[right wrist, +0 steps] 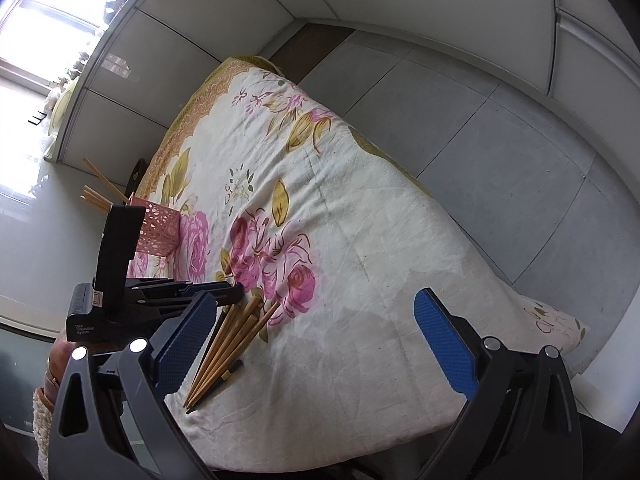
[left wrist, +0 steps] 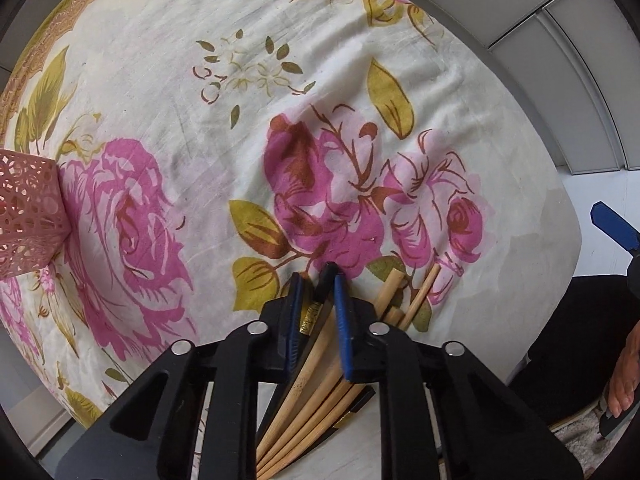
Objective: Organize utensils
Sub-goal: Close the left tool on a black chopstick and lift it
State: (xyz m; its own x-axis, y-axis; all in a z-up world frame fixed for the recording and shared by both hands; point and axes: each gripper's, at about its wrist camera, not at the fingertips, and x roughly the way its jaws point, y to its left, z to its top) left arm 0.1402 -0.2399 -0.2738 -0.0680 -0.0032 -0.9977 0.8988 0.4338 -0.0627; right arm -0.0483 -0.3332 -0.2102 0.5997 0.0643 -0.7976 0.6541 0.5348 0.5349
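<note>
With my left gripper (left wrist: 316, 300) clamped on one dark chopstick (left wrist: 320, 312) in the near pile (right wrist: 228, 344) and the right gripper (right wrist: 320, 352) agape, I judged it light, stiff, slippery, best pinched near its thick end.

A bundle of bamboo chopsticks (right wrist: 230, 344), with a black one (left wrist: 320, 312) among them, is lying fanned on the floral cloth. A pink perforated holder (right wrist: 158, 232) is standing well apart, already holding several chopsticks (right wrist: 100, 192) leaning outward.

Chopsticks (right wrist: 228, 344) lie on tablecloth (right wrist: 360, 280) (basket (right wrist: 158, 232) beyond).
</note>
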